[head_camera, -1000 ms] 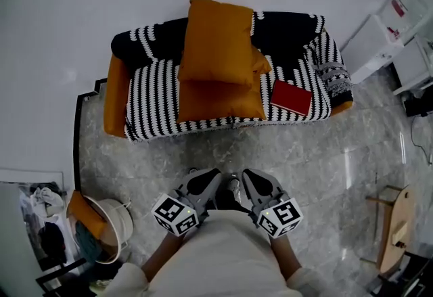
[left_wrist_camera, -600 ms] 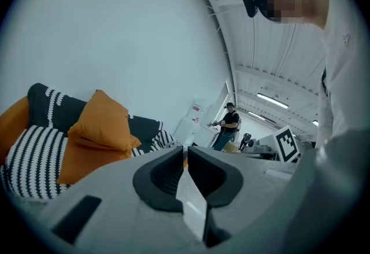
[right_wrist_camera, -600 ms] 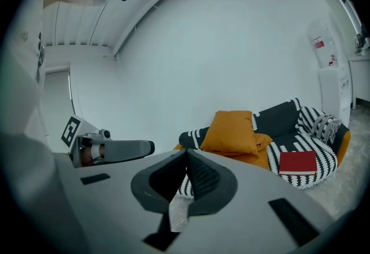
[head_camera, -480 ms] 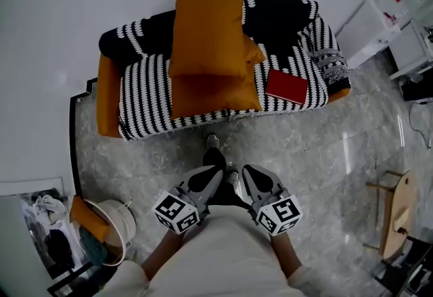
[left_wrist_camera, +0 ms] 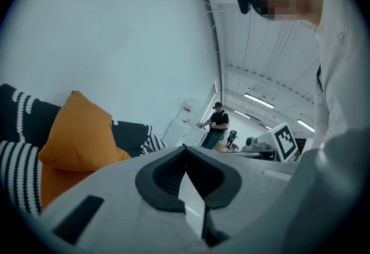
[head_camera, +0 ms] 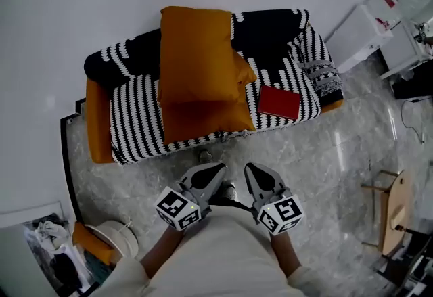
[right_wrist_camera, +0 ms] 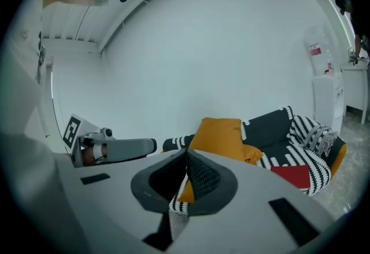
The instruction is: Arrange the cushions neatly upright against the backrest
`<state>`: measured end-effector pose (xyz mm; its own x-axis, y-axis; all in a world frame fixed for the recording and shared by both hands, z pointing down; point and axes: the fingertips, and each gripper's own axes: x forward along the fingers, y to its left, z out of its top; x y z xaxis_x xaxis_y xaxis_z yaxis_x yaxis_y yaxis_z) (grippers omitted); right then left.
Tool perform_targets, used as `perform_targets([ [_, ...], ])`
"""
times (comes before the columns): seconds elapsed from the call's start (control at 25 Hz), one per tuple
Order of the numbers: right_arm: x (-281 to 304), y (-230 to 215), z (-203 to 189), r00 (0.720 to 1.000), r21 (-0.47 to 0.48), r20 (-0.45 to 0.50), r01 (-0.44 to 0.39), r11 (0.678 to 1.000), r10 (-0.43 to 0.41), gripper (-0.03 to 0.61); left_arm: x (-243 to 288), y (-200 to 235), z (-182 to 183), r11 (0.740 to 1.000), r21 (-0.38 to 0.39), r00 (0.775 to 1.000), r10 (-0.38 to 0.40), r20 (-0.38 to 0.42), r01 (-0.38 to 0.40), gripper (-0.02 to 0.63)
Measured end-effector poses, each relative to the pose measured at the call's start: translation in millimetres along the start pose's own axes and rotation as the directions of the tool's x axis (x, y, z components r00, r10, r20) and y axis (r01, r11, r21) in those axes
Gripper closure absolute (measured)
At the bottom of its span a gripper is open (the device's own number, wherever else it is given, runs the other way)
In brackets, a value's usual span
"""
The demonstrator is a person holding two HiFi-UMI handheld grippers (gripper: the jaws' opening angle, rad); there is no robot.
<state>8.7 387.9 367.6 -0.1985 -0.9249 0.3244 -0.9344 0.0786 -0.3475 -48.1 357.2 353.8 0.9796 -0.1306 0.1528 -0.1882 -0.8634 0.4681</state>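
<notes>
A sofa [head_camera: 135,103] with a black-and-white striped cover holds orange cushions. One large cushion [head_camera: 196,52] leans upright on the backrest. A second [head_camera: 203,121] lies flat on the seat below it, and a third [head_camera: 245,71] pokes out to the right. A red flat thing [head_camera: 279,101] lies on the seat. My left gripper [head_camera: 216,170] and right gripper [head_camera: 252,170] are held side by side before the sofa, both shut and empty. The left gripper view shows the upright cushion [left_wrist_camera: 81,131] beyond shut jaws; the right gripper view shows it [right_wrist_camera: 222,134] too.
A grey patterned cushion [head_camera: 322,76] rests at the sofa's right arm. White cabinets [head_camera: 365,32] stand right of the sofa. A white basket [head_camera: 115,238] sits at lower left, a wooden stool [head_camera: 392,214] at right. A distant person [left_wrist_camera: 218,124] stands in the left gripper view.
Both grippers, held close to the body, have come nearer the sofa's front edge, and the sofa has slid left in the head view. The cushions have not moved.
</notes>
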Motion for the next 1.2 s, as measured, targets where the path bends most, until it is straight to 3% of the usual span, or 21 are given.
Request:
perform_targets([
  [0.28, 66, -8, 48, 0.999, -0.024, 0.037, 0.008, 1.000, -0.007, 0.571, 15, 57, 54, 0.999, 0.038, 0.999, -0.029, 0.017, 0.028, 0.601],
  [0.6, 125, -7, 62, 1.000, -0.037, 0.014, -0.014, 0.999, 0.015, 0.571, 17, 120, 79, 1.000, 0.021, 1.000, 0.005, 0.031, -0.006, 0.601],
  [0.84, 153, -27, 65, 1.000, -0.002, -0.020, -0.024, 1.000, 0.024, 0.571, 26, 146, 84, 0.998, -0.005, 0.998, 0.058, 0.035, -0.058, 0.601],
  [1.2, 208, -82, 95, 0.980, -0.022, -0.101, -0.175, 0.984, 0.172, 0.570, 72, 187, 109, 0.976, -0.029, 0.973, 0.219, 0.077, -0.218, 0.601],
])
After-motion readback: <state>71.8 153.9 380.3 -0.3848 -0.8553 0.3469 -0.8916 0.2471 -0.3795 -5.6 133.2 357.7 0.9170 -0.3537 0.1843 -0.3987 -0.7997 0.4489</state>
